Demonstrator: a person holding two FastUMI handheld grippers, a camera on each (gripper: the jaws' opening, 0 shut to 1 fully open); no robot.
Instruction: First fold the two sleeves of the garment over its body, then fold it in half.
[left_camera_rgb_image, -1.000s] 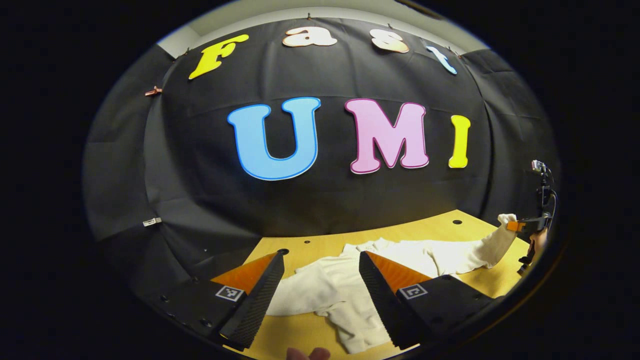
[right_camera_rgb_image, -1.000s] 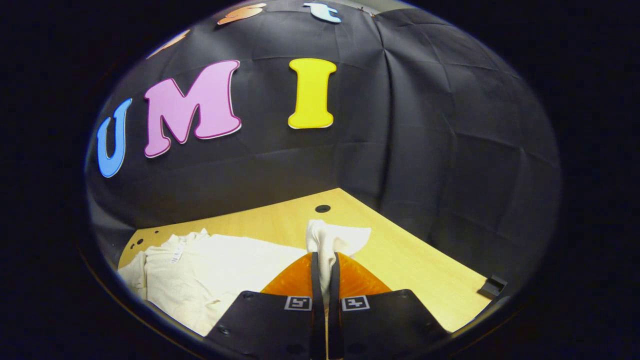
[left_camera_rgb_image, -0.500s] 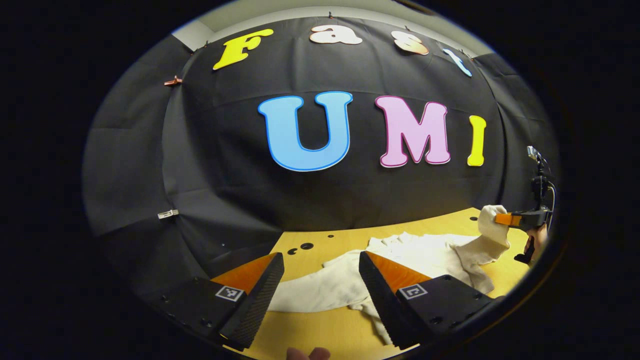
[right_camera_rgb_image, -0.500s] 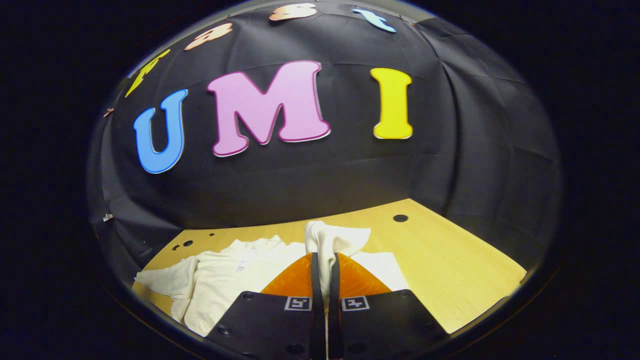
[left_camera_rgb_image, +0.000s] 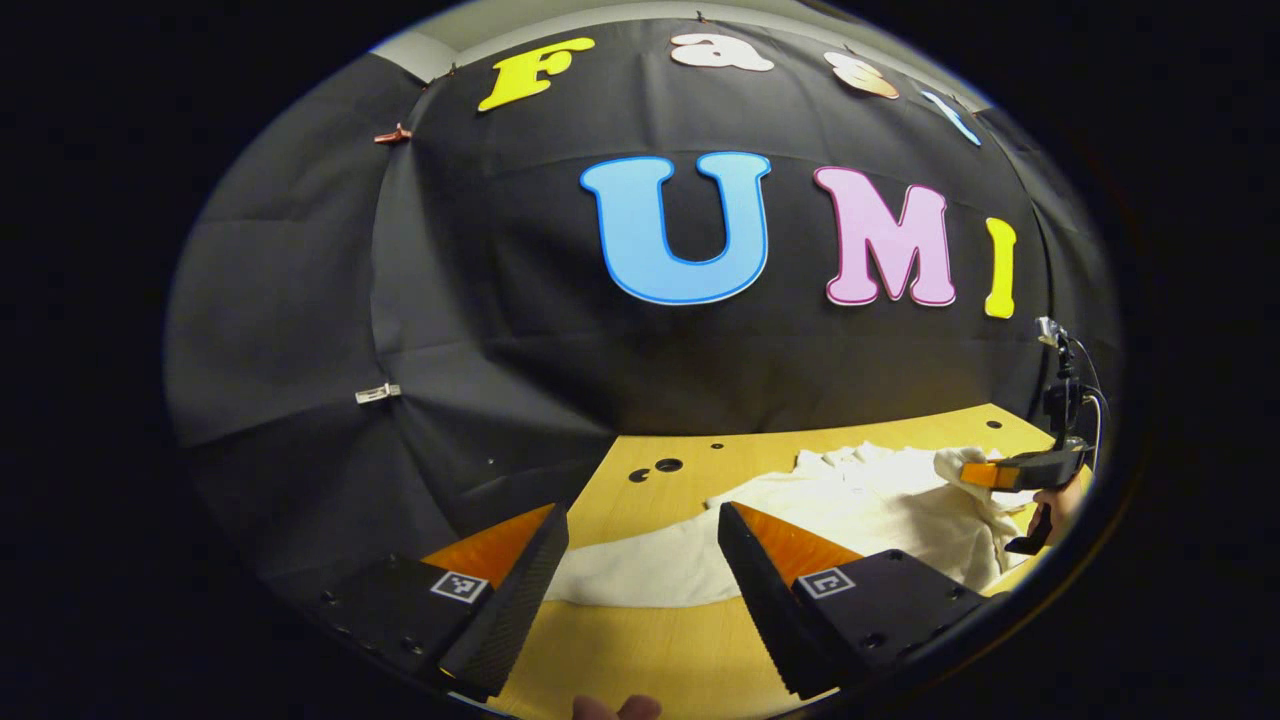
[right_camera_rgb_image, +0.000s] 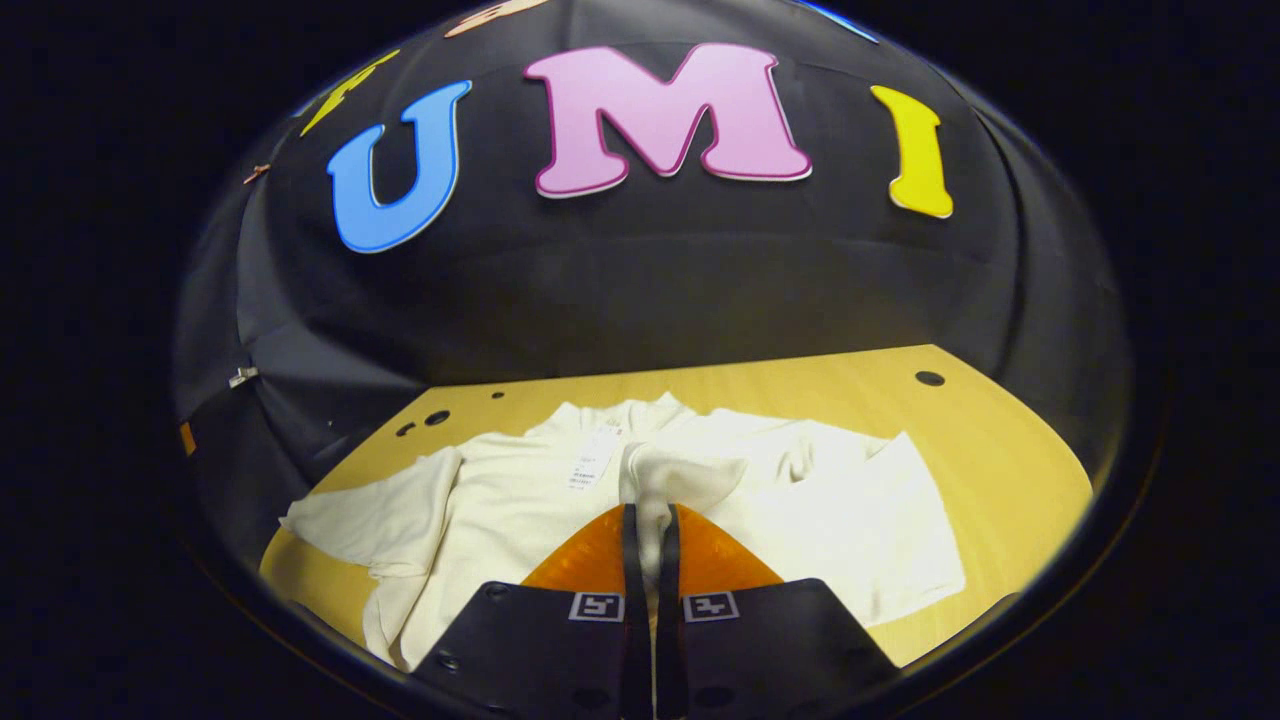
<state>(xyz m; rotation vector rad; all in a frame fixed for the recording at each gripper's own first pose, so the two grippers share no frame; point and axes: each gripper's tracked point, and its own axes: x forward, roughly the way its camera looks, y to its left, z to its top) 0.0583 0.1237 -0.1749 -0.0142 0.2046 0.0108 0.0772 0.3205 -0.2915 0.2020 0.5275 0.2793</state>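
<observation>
Your left gripper (left_camera_rgb_image: 640, 560) hung with its fingers wide apart and nothing between them — the left sleeve (left_camera_rgb_image: 640, 570) lay flat on the table (left_camera_rgb_image: 650, 650) just past its tips. Your right gripper (right_camera_rgb_image: 648, 530) was clamped on the right sleeve (right_camera_rgb_image: 680, 475), held over the shirt (right_camera_rgb_image: 520, 490) — spread across the table's middle.

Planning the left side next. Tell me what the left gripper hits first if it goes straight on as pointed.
Probably the garment's outstretched sleeve, lying across the table beyond the open left gripper; depth is unclear.
</observation>
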